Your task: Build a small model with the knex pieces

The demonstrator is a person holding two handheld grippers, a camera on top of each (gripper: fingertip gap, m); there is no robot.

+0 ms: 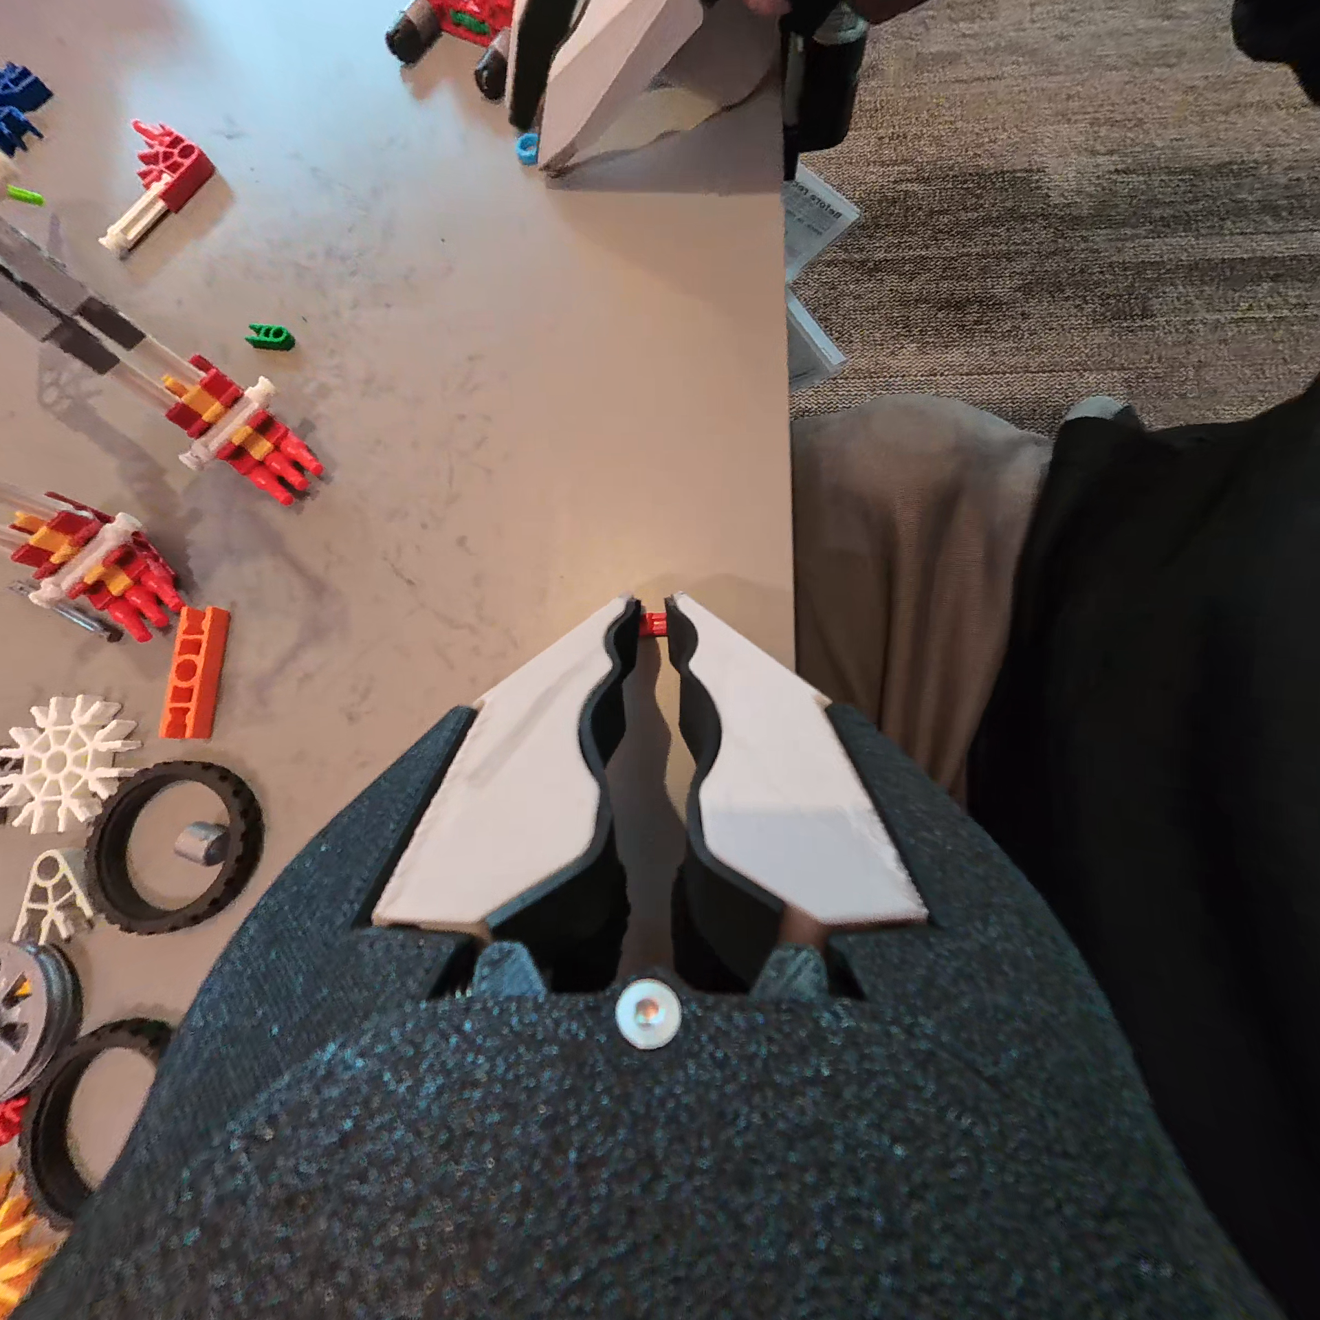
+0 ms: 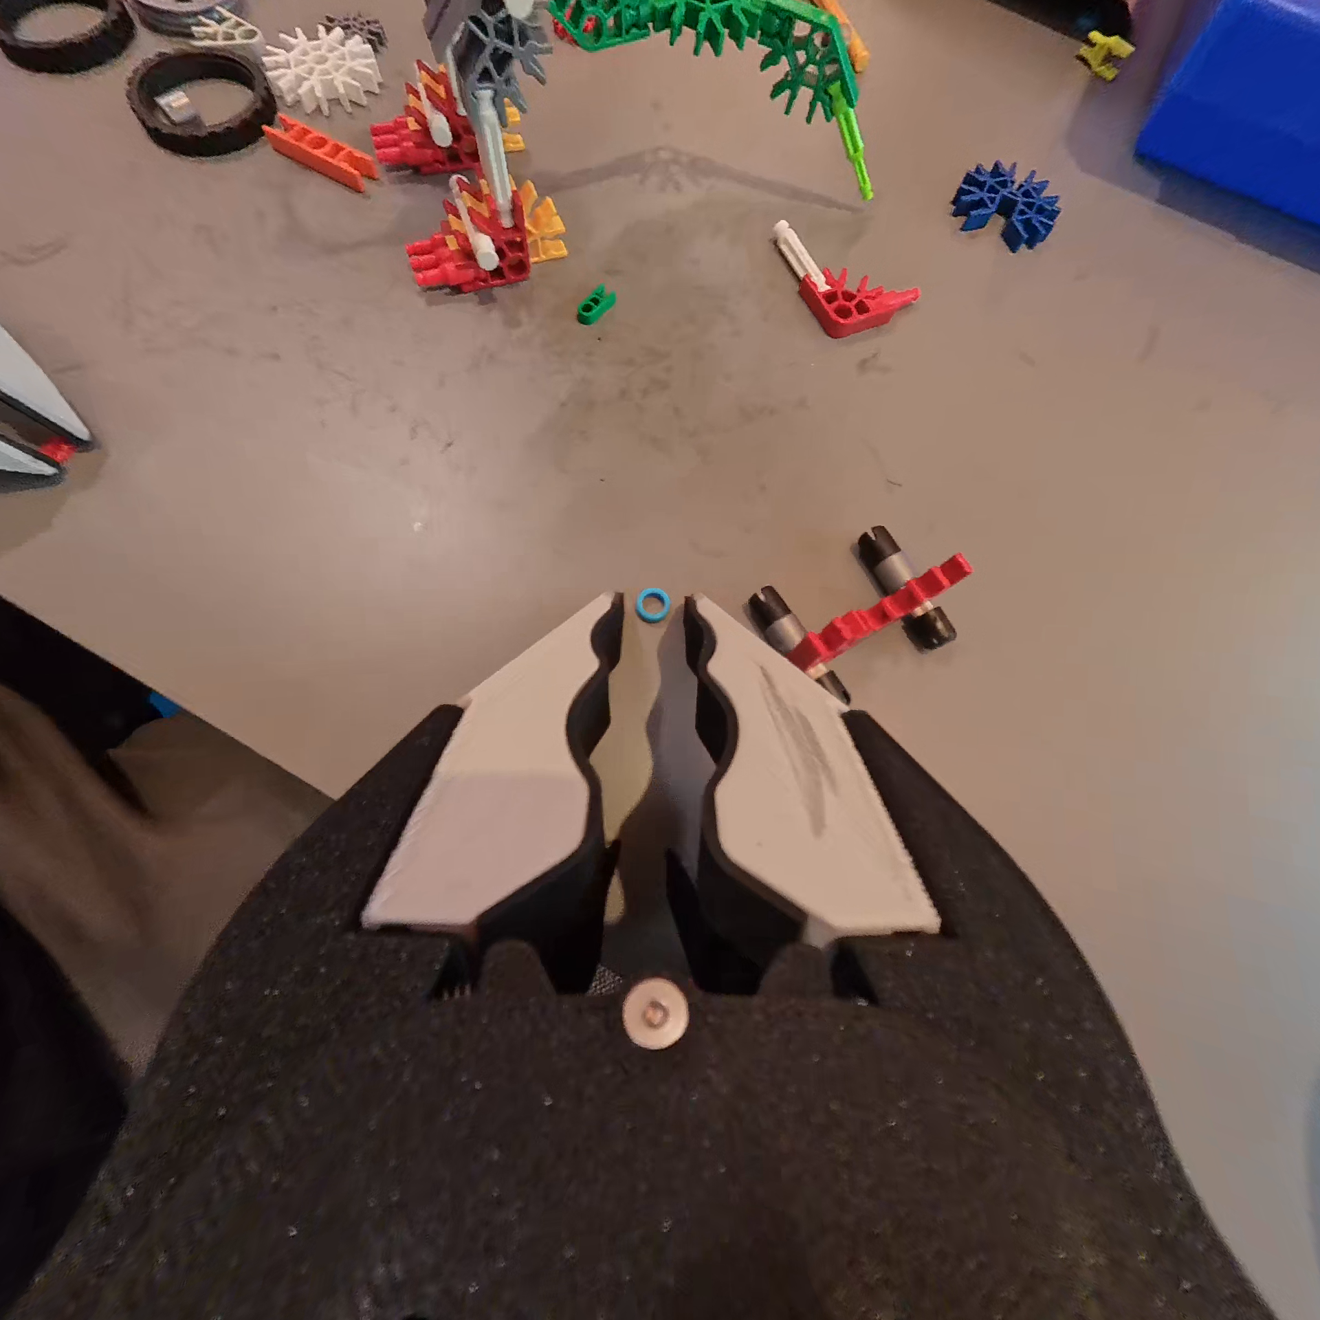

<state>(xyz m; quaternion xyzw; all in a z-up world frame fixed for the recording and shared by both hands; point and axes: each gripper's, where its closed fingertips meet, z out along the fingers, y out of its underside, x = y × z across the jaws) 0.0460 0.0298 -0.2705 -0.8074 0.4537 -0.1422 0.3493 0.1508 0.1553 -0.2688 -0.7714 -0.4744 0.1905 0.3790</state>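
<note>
My left gripper is shut on a small red plastic piece, held at the fingertips over the grey table, close to the table's right edge. It also shows at the left edge of the right wrist view. My right gripper is narrowly open and low over the table. A small blue ring lies between its fingertips, apart from both. A red connector with two black-and-grey rods lies just to the right of that gripper. The right gripper and the ring also show at the top of the left wrist view.
Farther out lie a green clip, a red corner connector with a white rod, red-and-yellow assemblies, an orange piece, a white snowflake connector, black tyres, blue connectors, a green arch and a blue box. Beyond the table edge are carpet and a person's legs. The right tips stand about 10 centimeters off the green clip. Seen from the left wrist view as well.
</note>
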